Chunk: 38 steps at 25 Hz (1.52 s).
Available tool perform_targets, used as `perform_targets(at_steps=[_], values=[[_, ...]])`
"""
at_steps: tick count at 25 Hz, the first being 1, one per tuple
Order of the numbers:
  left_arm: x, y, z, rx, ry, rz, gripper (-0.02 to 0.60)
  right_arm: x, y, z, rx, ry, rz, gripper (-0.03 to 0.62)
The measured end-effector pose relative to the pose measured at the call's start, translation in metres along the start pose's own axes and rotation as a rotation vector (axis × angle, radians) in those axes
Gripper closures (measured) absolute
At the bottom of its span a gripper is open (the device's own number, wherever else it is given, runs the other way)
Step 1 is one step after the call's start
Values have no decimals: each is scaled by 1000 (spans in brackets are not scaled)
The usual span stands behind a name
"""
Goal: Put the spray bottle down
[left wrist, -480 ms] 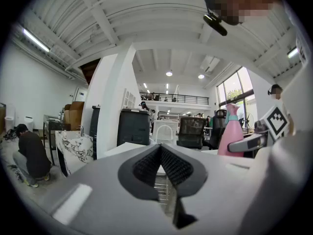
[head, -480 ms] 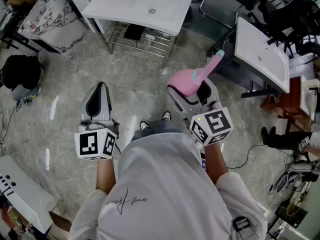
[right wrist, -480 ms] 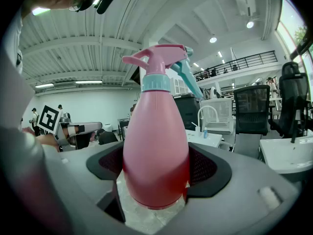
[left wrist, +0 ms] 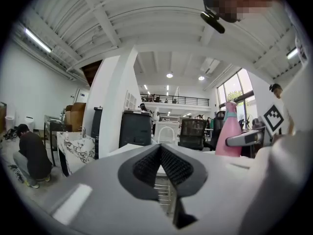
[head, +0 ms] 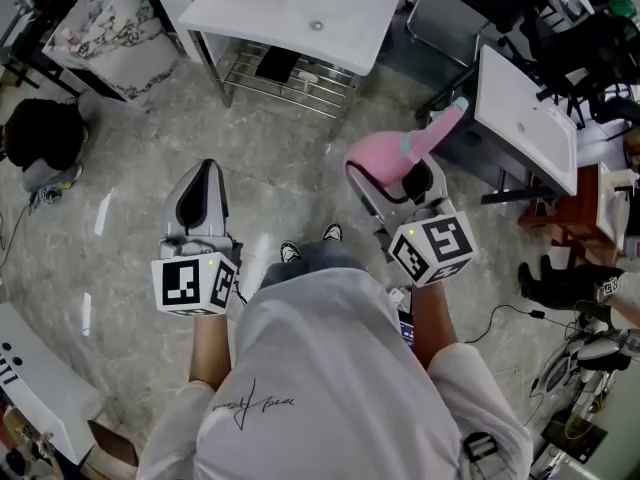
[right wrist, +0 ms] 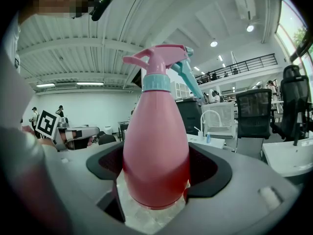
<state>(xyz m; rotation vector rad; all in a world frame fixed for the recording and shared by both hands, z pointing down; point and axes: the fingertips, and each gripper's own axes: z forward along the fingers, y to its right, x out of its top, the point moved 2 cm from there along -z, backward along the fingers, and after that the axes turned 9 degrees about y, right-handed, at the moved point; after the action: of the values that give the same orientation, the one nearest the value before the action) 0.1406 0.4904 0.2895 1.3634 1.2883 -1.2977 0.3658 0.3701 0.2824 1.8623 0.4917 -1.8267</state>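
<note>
A pink spray bottle (head: 383, 156) with a teal collar and pink trigger head stands upright between the jaws of my right gripper (head: 397, 176), which is shut on its body. In the right gripper view the spray bottle (right wrist: 156, 141) fills the middle, and both black pads of the right gripper (right wrist: 156, 173) press against its sides above the stone floor. My left gripper (head: 200, 178) is held level at the left, shut and empty. In the left gripper view its pads meet at the tip of the left gripper (left wrist: 160, 150), and the spray bottle (left wrist: 230, 131) shows at the right.
A white table (head: 270, 8) with a wire shelf (head: 290, 76) under it stands ahead. A second white table (head: 525, 108) is at the right, with cables on the floor. A black bag (head: 45, 133) lies left. A person (left wrist: 32, 155) crouches at the far left.
The head view has shifted a little, so the tables sit slightly to the right. The right gripper keeps its hold on the bottle. The left gripper has not moved.
</note>
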Motion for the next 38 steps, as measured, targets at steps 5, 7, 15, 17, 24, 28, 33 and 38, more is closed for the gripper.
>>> perform_targets(at_steps=[5, 7, 15, 17, 24, 28, 33, 38], values=[[0, -5, 0, -7, 0, -16, 529, 5, -5, 14, 10, 13, 5, 221], [0, -8, 2, -9, 1, -20, 529, 6, -8, 21, 26, 15, 7, 221], [1, -14, 25, -6, 2, -29, 529, 7, -9, 58, 95, 18, 17, 221], [0, -16, 35, -2, -3, -29, 529, 8, -5, 70, 114, 21, 21, 221], [-9, -30, 79, -2, -24, -18, 529, 8, 7, 120, 166, 19, 26, 221], [-8, -40, 110, -1, -18, -20, 529, 9, 19, 151, 188, 22, 33, 221], [-4, -47, 148, 5, -20, -10, 529, 13, 35, 187, 226, 24, 41, 221], [-5, -54, 177, 30, -25, 0, 529, 15, 50, 220, 269, 26, 49, 221]])
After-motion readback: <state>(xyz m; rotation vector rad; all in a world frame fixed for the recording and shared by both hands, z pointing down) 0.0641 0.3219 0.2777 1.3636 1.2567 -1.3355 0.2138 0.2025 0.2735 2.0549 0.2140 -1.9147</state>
